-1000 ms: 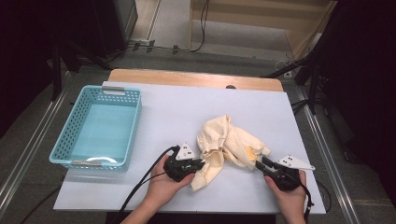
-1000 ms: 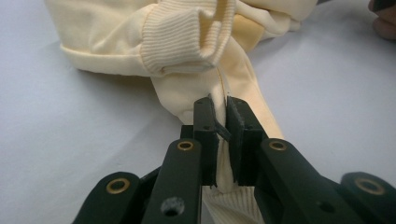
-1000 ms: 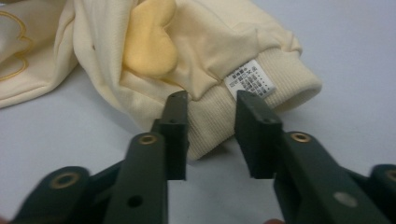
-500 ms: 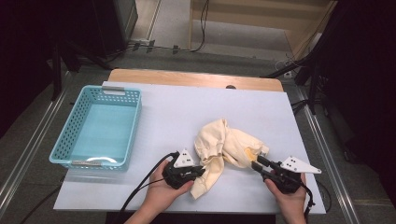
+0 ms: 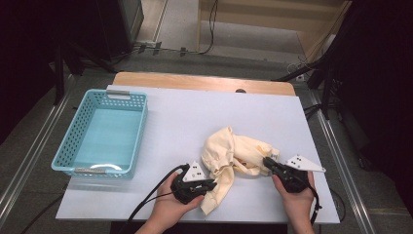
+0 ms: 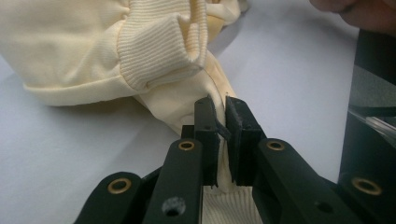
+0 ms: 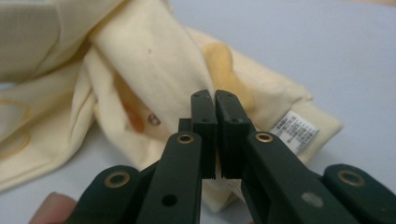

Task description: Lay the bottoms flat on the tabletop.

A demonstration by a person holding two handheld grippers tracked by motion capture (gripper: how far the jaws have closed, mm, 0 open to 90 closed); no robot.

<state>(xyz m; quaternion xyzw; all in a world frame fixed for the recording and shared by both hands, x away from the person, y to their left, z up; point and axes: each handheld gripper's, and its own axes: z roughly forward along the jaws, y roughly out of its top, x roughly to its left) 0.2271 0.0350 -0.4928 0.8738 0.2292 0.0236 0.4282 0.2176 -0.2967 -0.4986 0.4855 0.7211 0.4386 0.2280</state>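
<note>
- Left gripper (image 5: pixel 210 185) at 6 o'clock on the tabletop (image 5: pixel 185 122), jaws clenched on the near, lower tail of the cream garment (image 5: pixel 229 158); fabric pinched between the pads in the left gripper view (image 6: pixel 205 100).
- Right gripper (image 5: pixel 267 163) at about 5 o'clock, jaws just closed further and now clamped on a fold at the garment's right edge, beside the white care label (image 7: pixel 298 128).
- Garment itself lying crumpled just right of centre, between the two grippers, ribbed cuff (image 6: pixel 156 49) bunched on top, orange print showing in the folds.
- By the look of it, both grips taken and little else done: no spreading, lifting or folding yet; cloth not yet pulled taut or raised.
- Likely left: drawing the edges apart, straightening, then folding or moving.
- Turquoise plastic basket (image 5: pixel 130 141) at 9 o'clock, empty, well apart from the garment.
- Open tabletop between garment and basket, nothing in the way; wooden edge (image 5: pixel 195 82) at 12 o'clock beyond.
</note>
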